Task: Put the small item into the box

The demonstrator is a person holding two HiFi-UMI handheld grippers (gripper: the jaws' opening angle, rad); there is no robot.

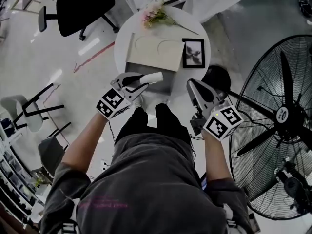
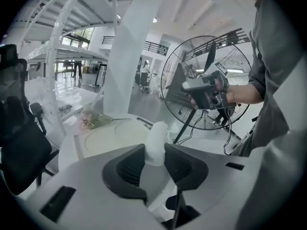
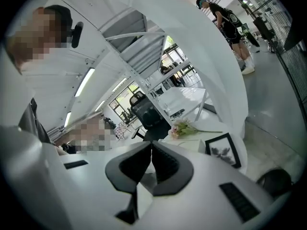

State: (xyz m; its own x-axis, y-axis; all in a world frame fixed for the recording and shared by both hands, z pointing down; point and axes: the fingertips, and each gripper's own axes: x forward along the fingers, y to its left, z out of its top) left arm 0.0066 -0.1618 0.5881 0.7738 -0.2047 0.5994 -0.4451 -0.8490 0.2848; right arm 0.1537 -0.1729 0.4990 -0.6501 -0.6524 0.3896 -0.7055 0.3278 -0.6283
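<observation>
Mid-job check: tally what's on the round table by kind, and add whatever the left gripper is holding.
Flower bunch: 1
Box: 1
Picture frame: 1
Small white item, in the left gripper: 1
Total: 4

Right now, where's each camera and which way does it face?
Head view: on the person's head, steeply down at the round table; torso, forearms, left hand-held gripper, right hand-held gripper.
Left gripper view: on the left one, along jaws clamping the small white item toward the fan; right hand shows.
Right gripper view: on the right one, shut empty jaws, toward the picture frame; torso shows.
All three share the flowers.
</observation>
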